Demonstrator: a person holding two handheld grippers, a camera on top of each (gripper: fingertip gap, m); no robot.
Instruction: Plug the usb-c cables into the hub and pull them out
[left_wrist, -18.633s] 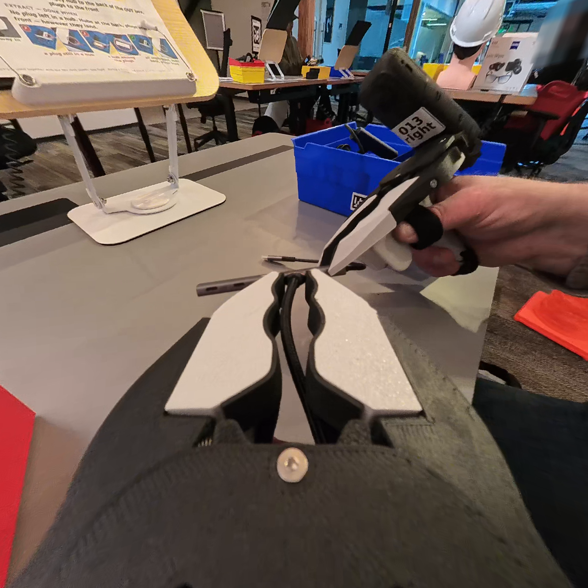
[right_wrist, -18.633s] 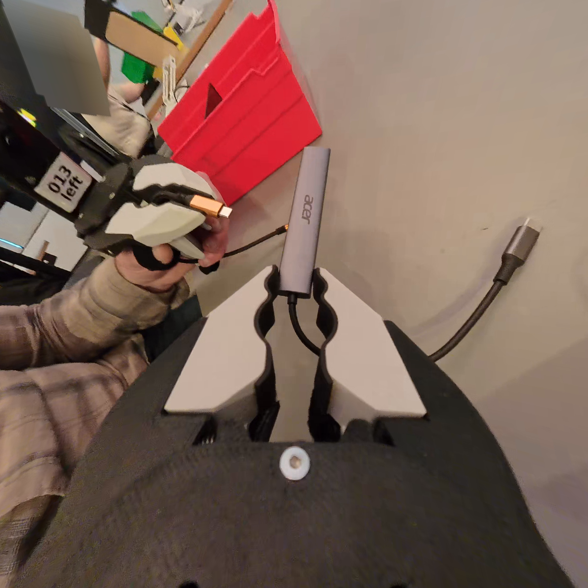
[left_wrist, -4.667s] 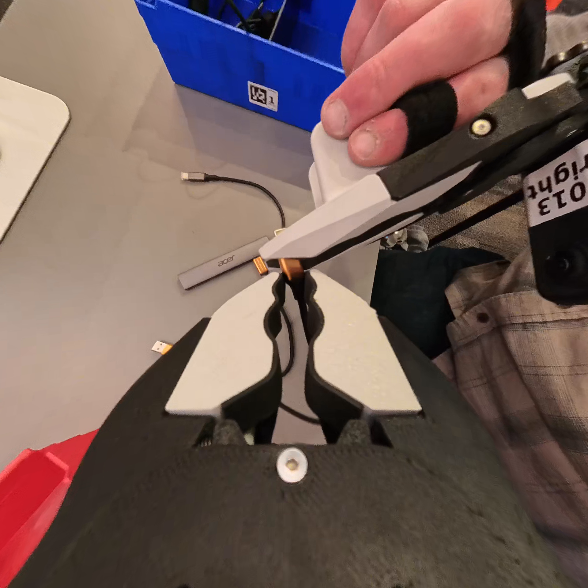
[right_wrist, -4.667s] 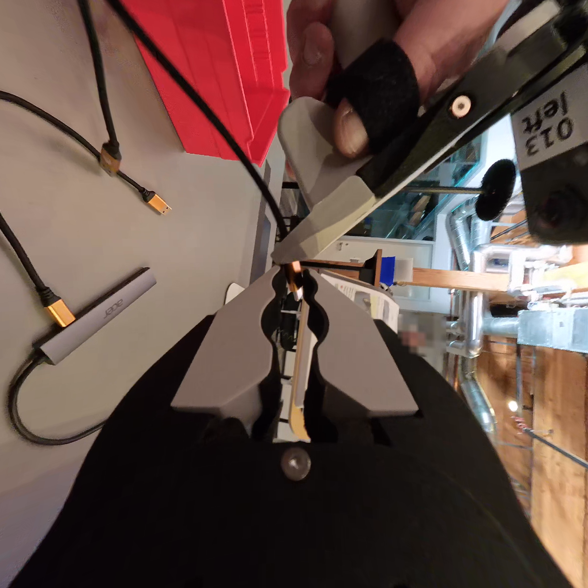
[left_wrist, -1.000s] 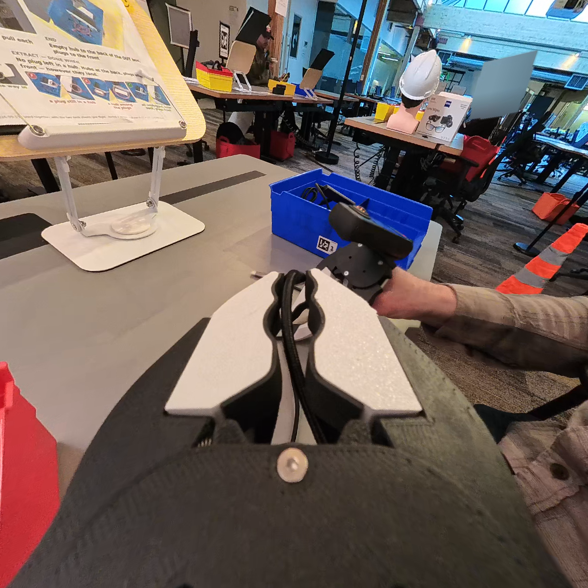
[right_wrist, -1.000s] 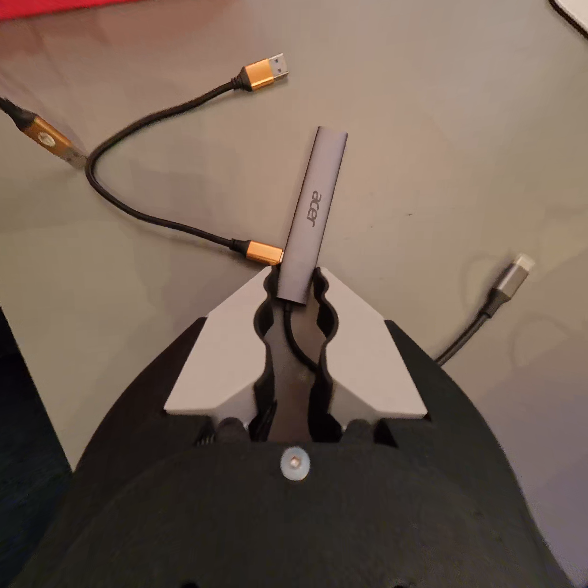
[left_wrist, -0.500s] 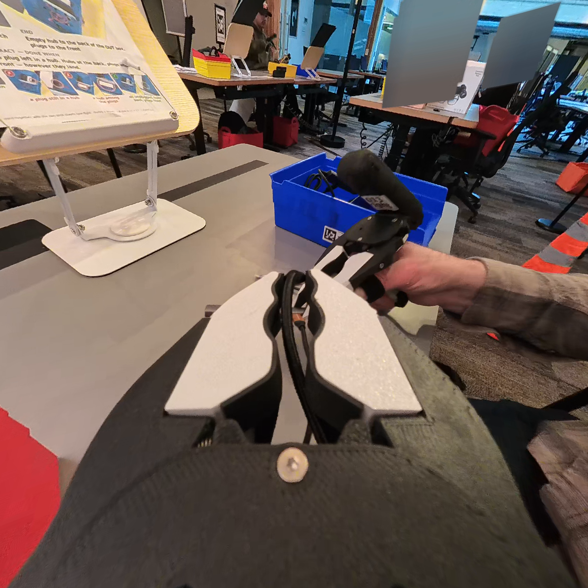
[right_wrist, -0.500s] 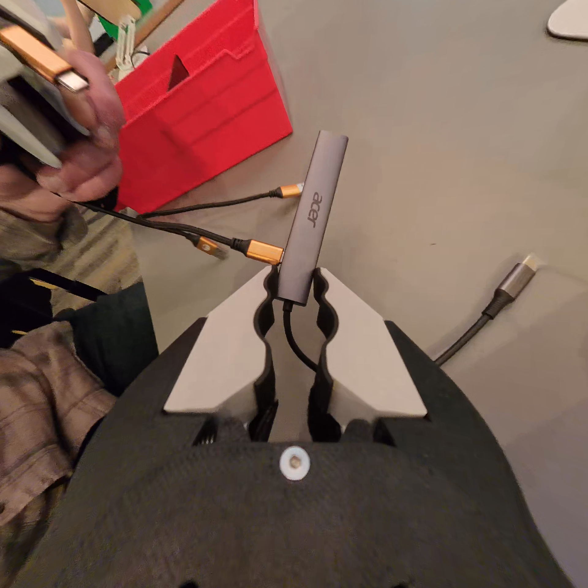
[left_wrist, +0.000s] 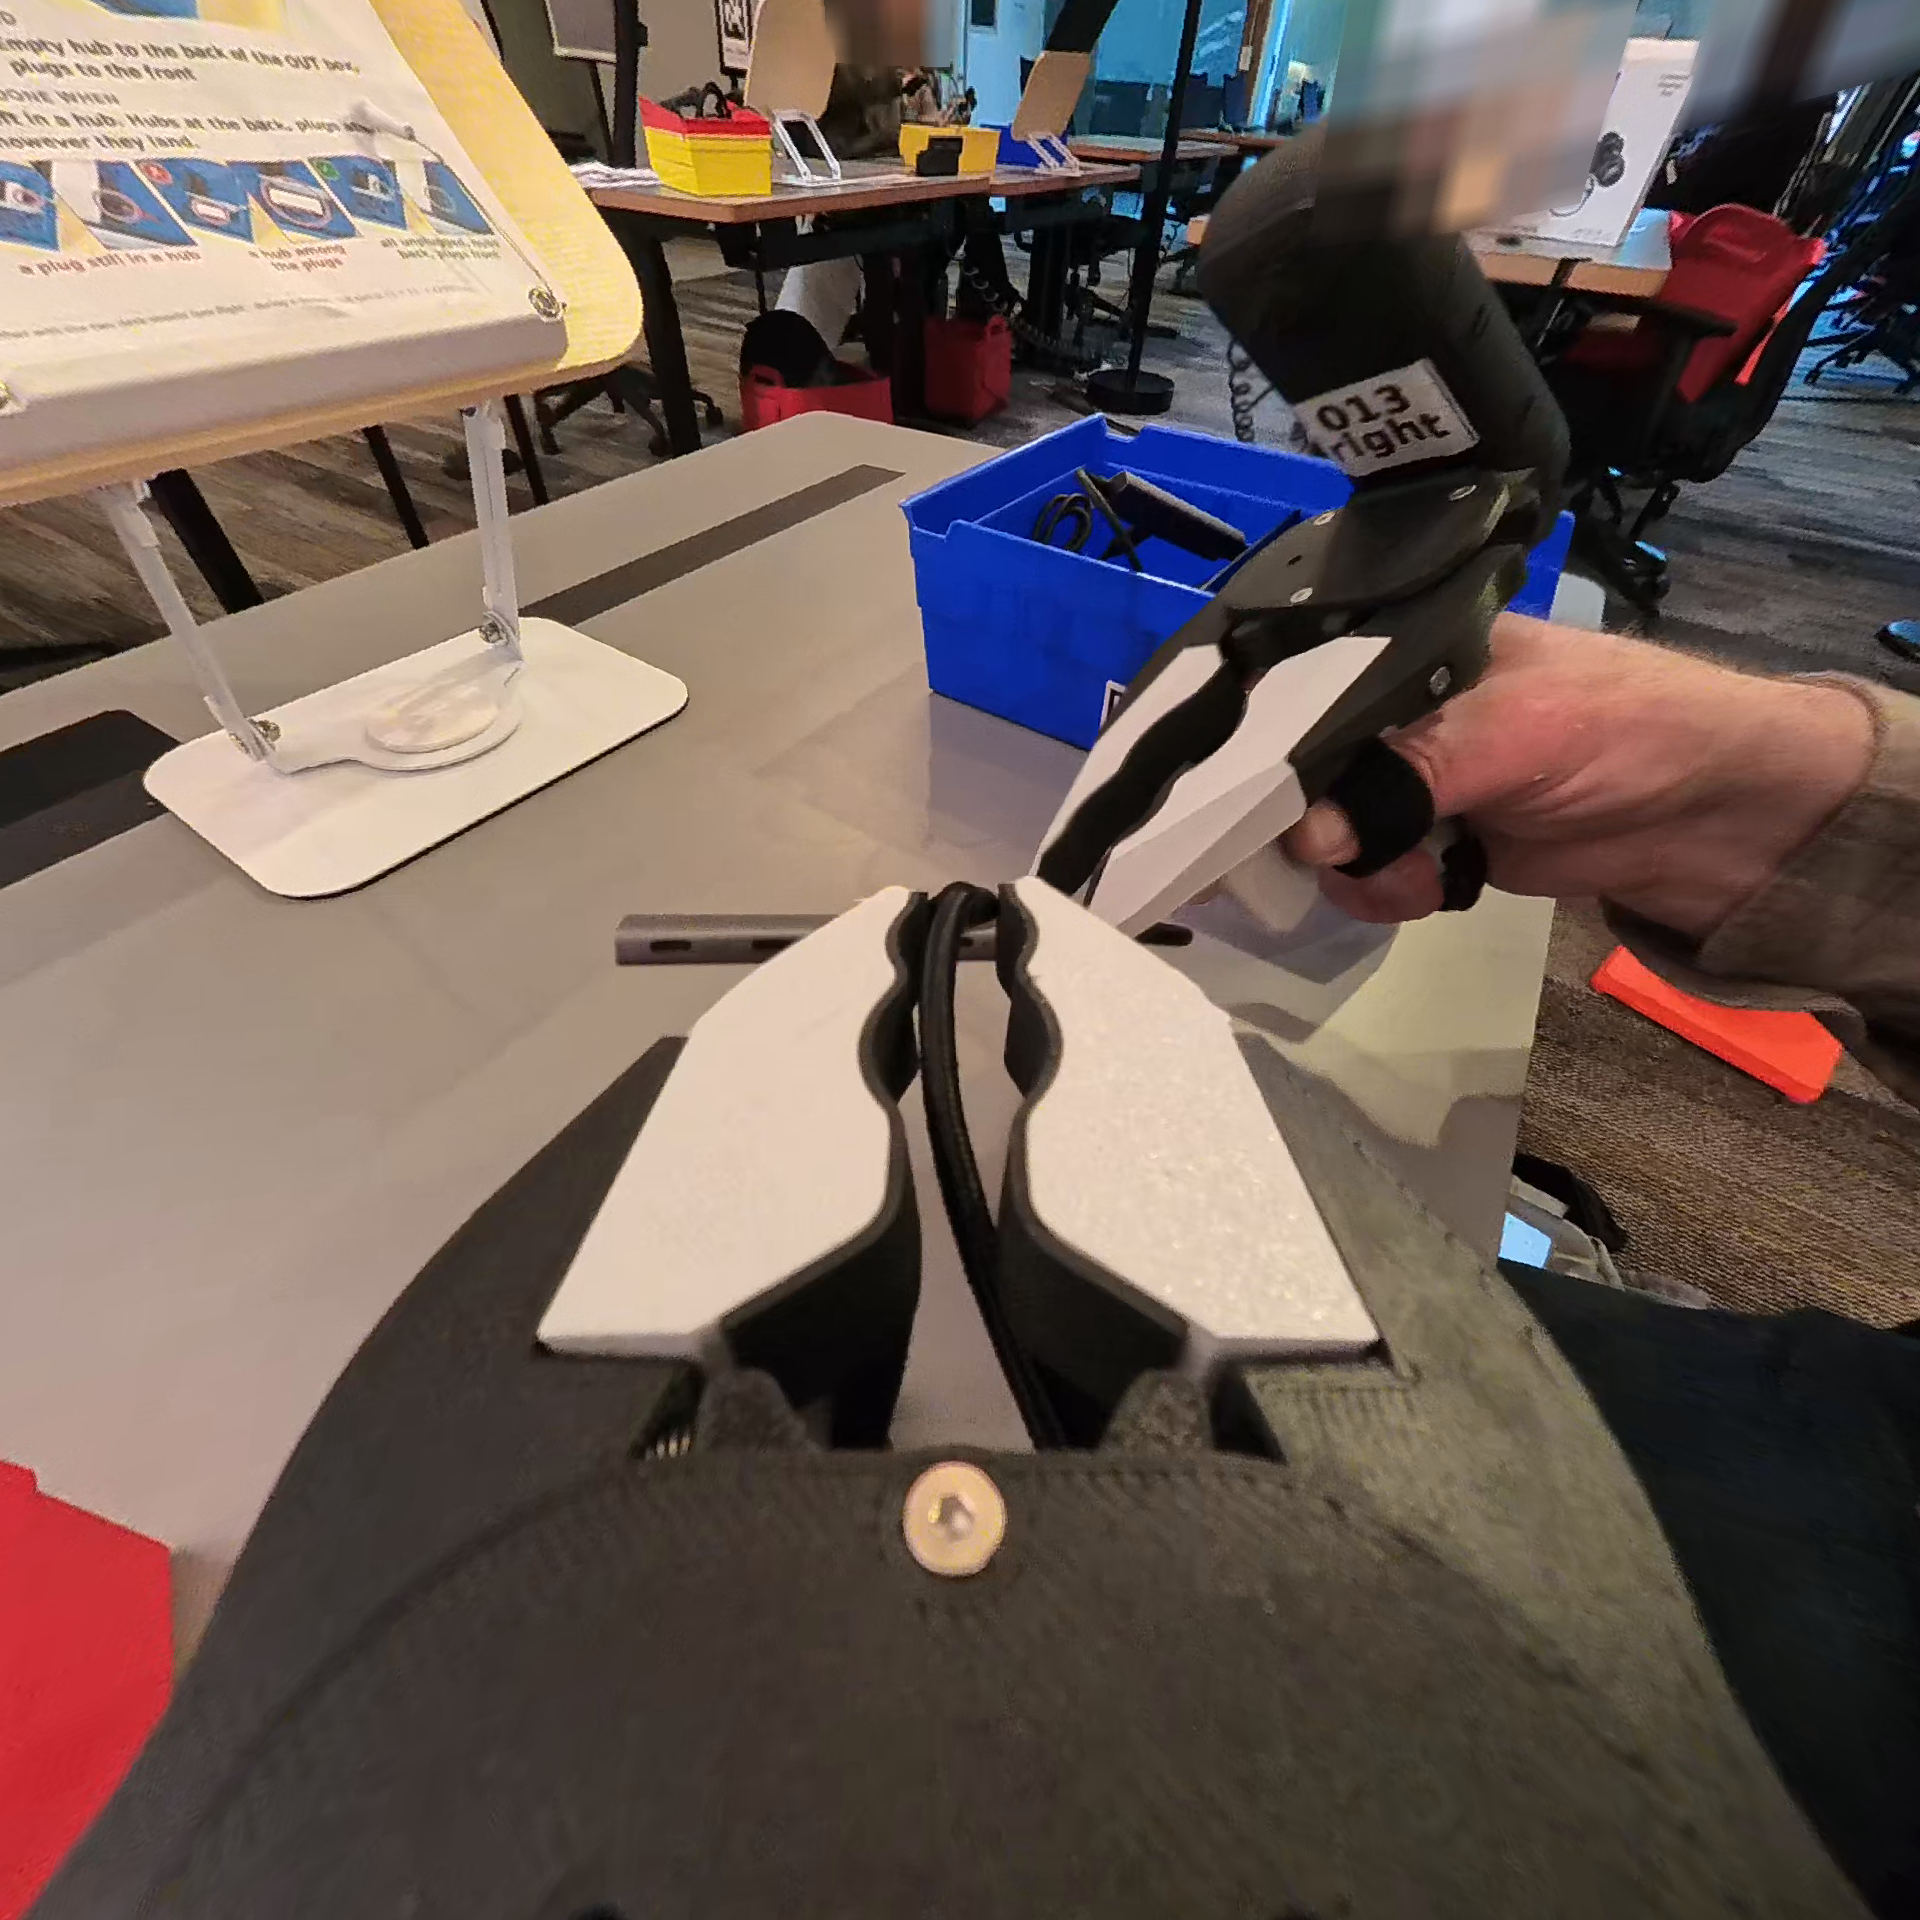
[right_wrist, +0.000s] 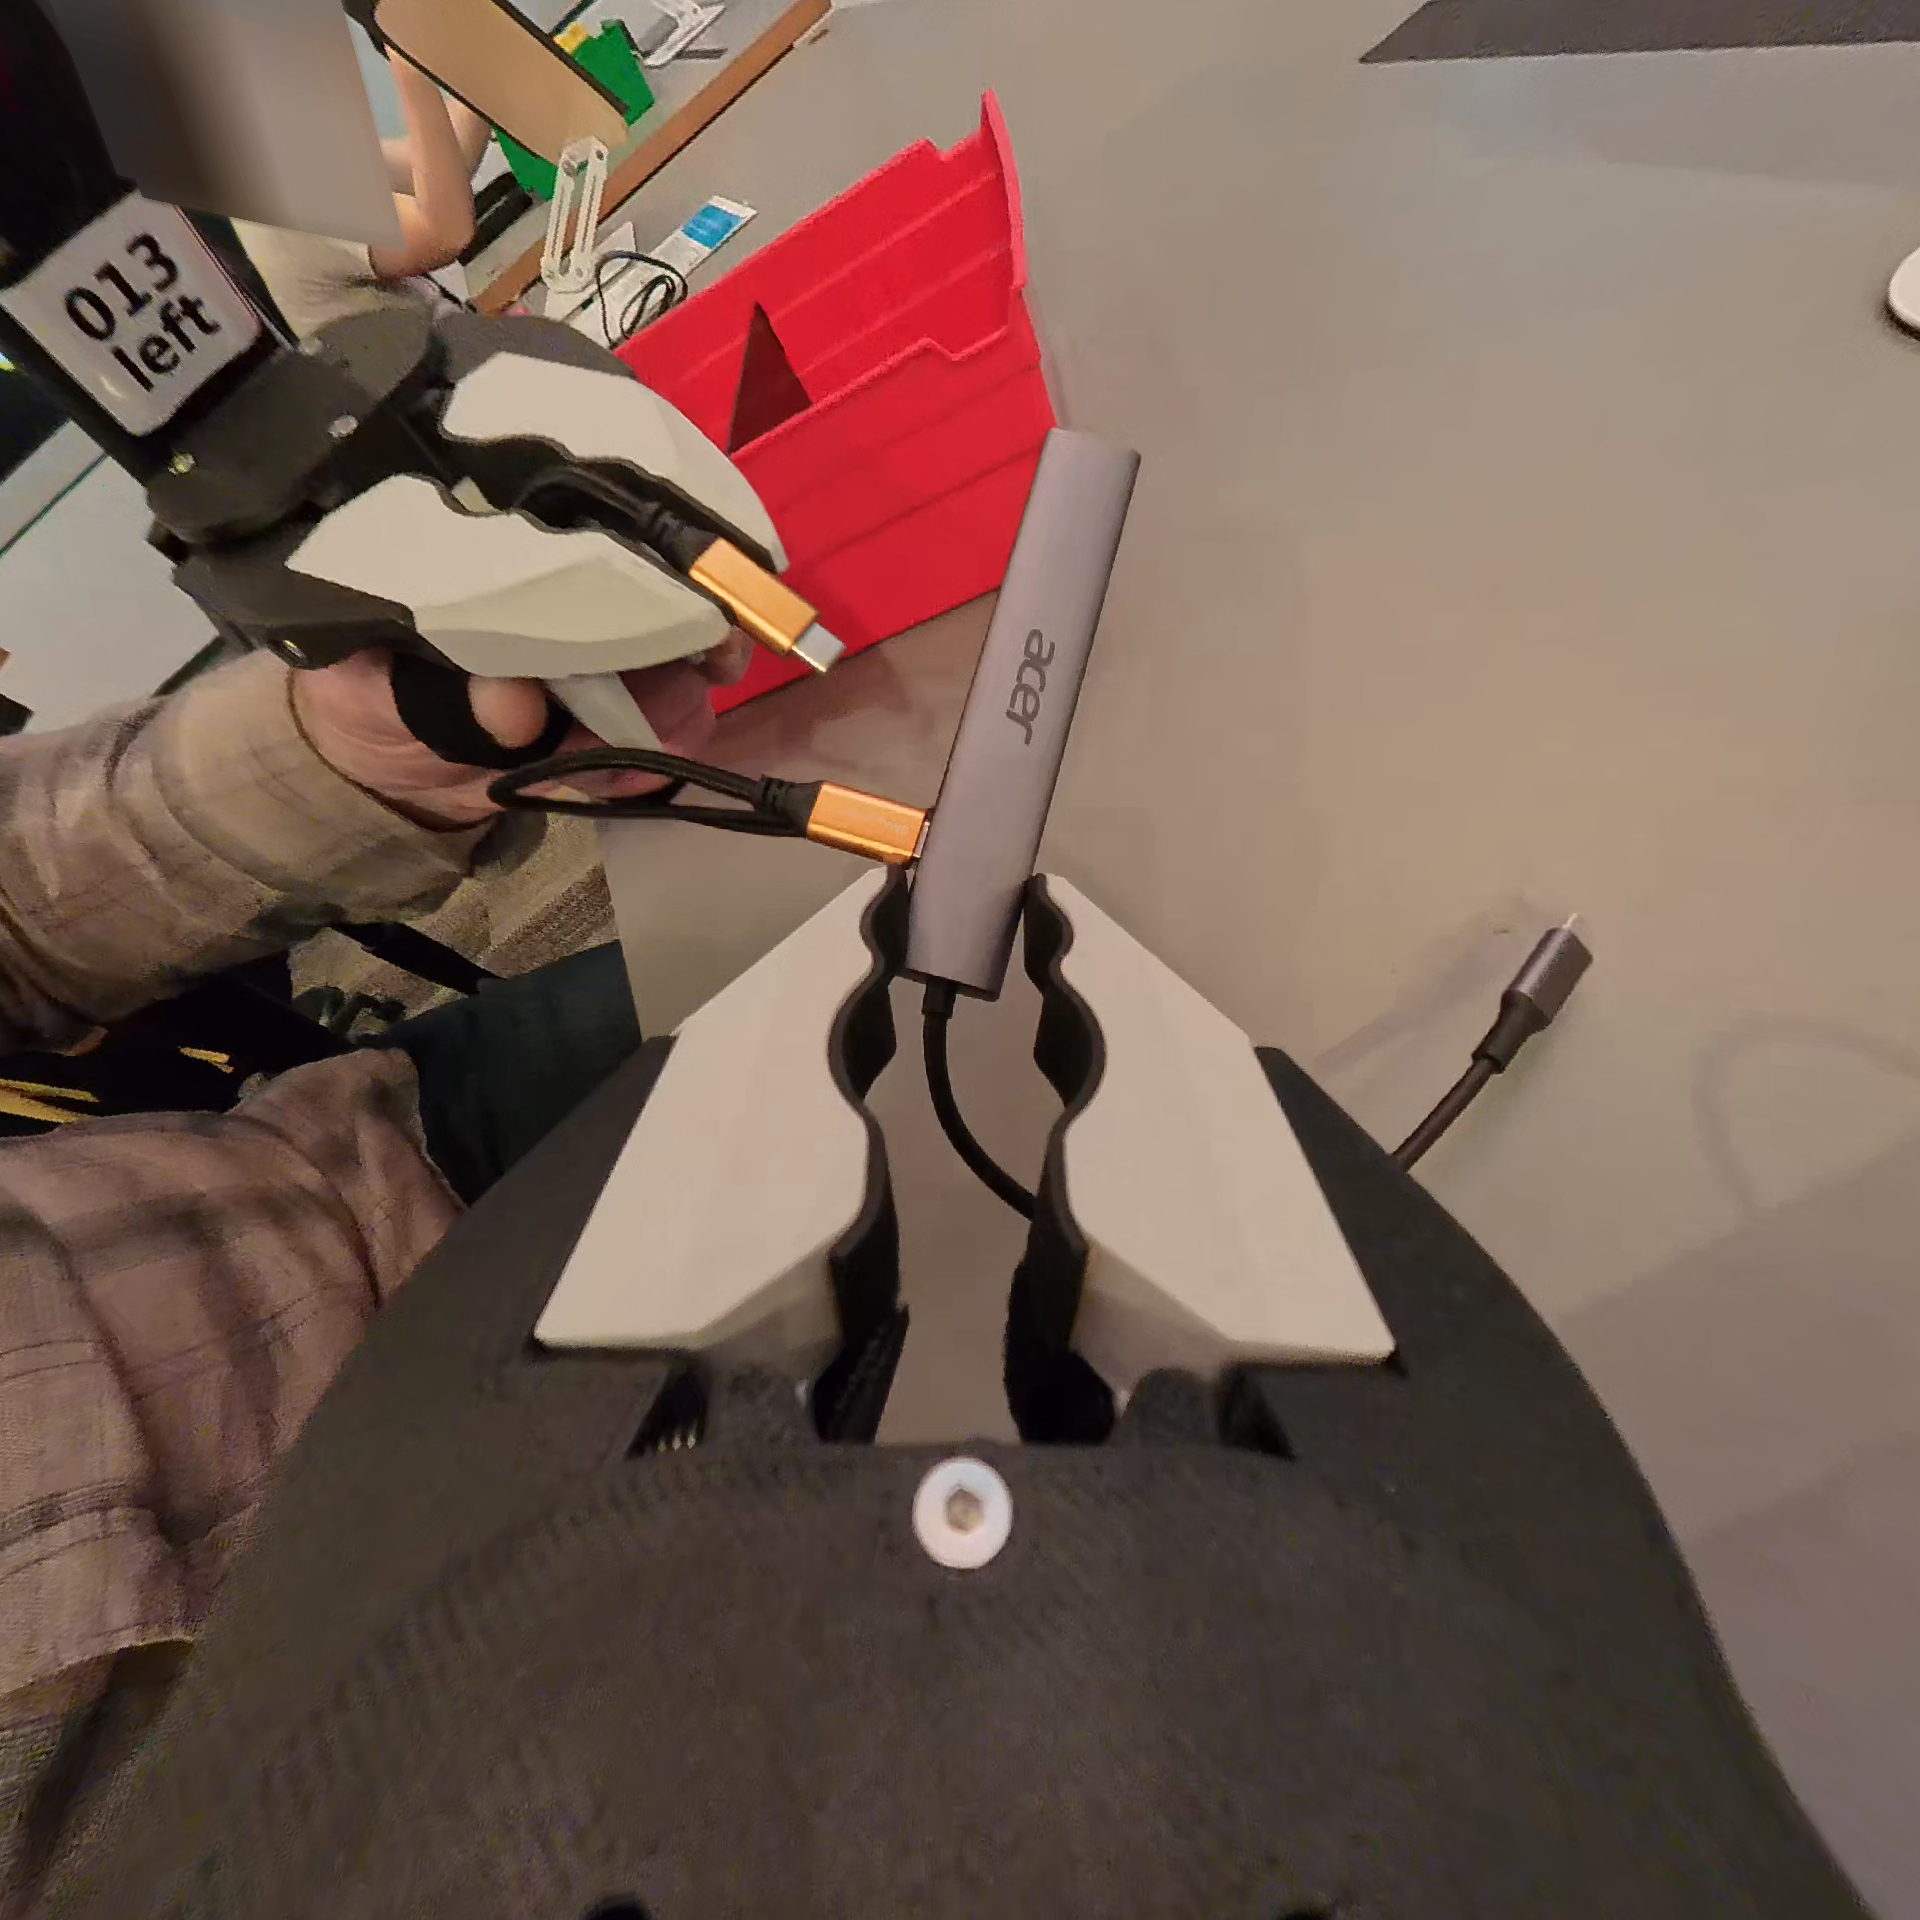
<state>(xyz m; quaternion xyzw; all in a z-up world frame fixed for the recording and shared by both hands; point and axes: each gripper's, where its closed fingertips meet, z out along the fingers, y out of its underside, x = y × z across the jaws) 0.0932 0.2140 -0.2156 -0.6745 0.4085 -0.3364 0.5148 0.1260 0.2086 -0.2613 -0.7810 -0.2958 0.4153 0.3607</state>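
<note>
Two grippers are in my hands, and both are clamped on something. My right gripper (right_wrist: 961, 899) pinches the near end of the grey hub (right_wrist: 1023, 717), which is lifted off the grey surface (right_wrist: 1507, 520) and points away from me, tilted a little to the right. One orange-shelled plug (right_wrist: 868, 824) sits in the hub's left side just above my fingertips, its black cable looping back toward my left hand (right_wrist: 416, 738). The hub's own lead runs down between my fingers and out to a grey plug (right_wrist: 1548, 961) lying on the surface to the right.

My left gripper (right_wrist: 717, 597) is closed on a black cable (left_wrist: 951, 1039), with a second orange plug (right_wrist: 764, 610) sticking out past its tips, near the hub's left side but not touching it. Behind it stands a red bin (right_wrist: 894, 416). From the left wrist view, a blue bin (left_wrist: 1029, 613) and a white stand (left_wrist: 416, 769) sit farther back on the surface.
</note>
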